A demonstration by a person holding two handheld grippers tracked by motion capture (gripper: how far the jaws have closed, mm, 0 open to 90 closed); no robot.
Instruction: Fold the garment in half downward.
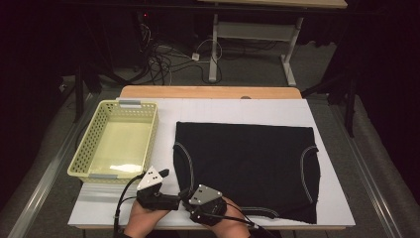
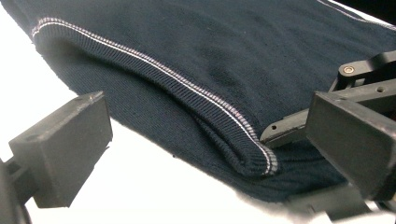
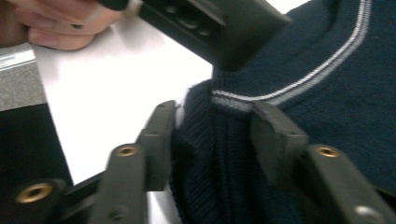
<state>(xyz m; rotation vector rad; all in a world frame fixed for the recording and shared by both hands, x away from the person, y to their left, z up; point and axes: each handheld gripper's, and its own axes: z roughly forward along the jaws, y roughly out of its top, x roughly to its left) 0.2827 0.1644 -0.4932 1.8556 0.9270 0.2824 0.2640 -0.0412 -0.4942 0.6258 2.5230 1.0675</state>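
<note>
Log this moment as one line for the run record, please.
right tool: jaws around garment hem | left tool: open beside same corner | basket: left of garment

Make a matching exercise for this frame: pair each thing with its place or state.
Things:
1. dark knitted garment with pale trim
2. pale yellow perforated plastic basket
3. left tongs
4. right tongs

States:
A. open beside the garment's near edge
B. empty, at the table's left
C. spread flat on the white table
D. closing around the ribbed hem

Pairs: 1-C, 2-B, 3-A, 4-D
</note>
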